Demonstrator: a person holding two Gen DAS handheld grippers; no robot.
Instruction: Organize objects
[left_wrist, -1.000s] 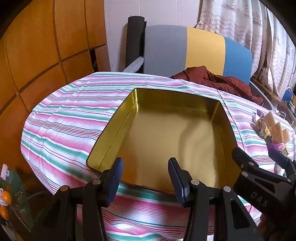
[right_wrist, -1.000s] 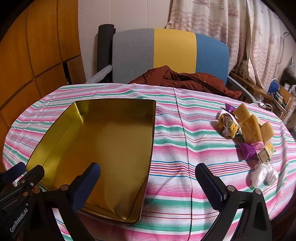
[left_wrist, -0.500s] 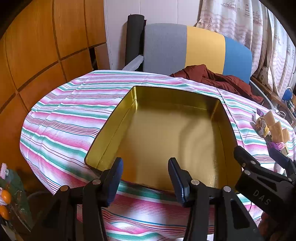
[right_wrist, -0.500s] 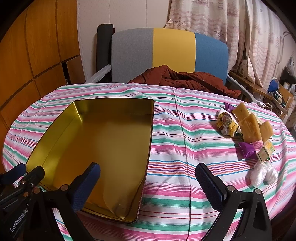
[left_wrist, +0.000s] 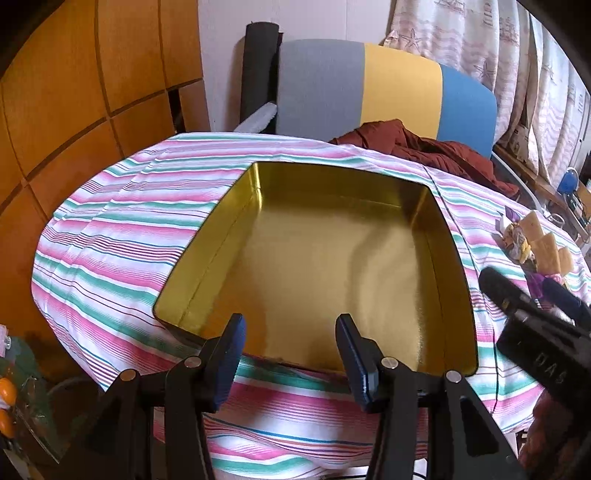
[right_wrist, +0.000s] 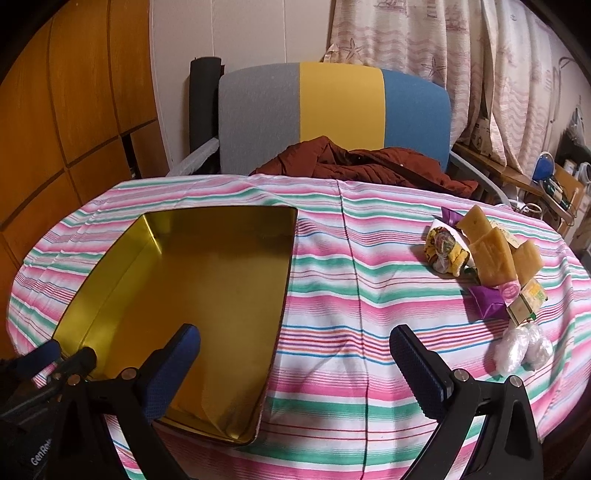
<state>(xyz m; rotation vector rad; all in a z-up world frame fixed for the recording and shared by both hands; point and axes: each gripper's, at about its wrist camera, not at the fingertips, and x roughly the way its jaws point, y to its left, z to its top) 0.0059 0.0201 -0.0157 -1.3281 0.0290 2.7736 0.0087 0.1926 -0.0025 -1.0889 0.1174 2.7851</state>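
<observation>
An empty gold tin box (left_wrist: 325, 266) lies open on the striped tablecloth; it also shows in the right wrist view (right_wrist: 192, 291) at the left. My left gripper (left_wrist: 290, 354) is open and empty, just short of the tin's near rim. My right gripper (right_wrist: 295, 365) is wide open and empty, over the tin's near right corner. A pile of wrapped snacks lies at the table's right: yellow packets (right_wrist: 493, 254), a patterned wrap (right_wrist: 445, 245), a purple packet (right_wrist: 487, 301), a small green-and-cream box (right_wrist: 526, 301) and clear-wrapped pieces (right_wrist: 521, 349). The pile shows small in the left wrist view (left_wrist: 535, 243).
A grey, yellow and blue chair (right_wrist: 332, 118) with a dark red jacket (right_wrist: 362, 162) stands behind the table. Wooden panelling (left_wrist: 74, 92) is at the left and curtains (right_wrist: 461, 55) at the right. The table's near edge (left_wrist: 295, 454) is just below my grippers.
Both grippers have drawn back and risen slightly, so the tin and table sit a little farther off. Jaw openings are unchanged.
</observation>
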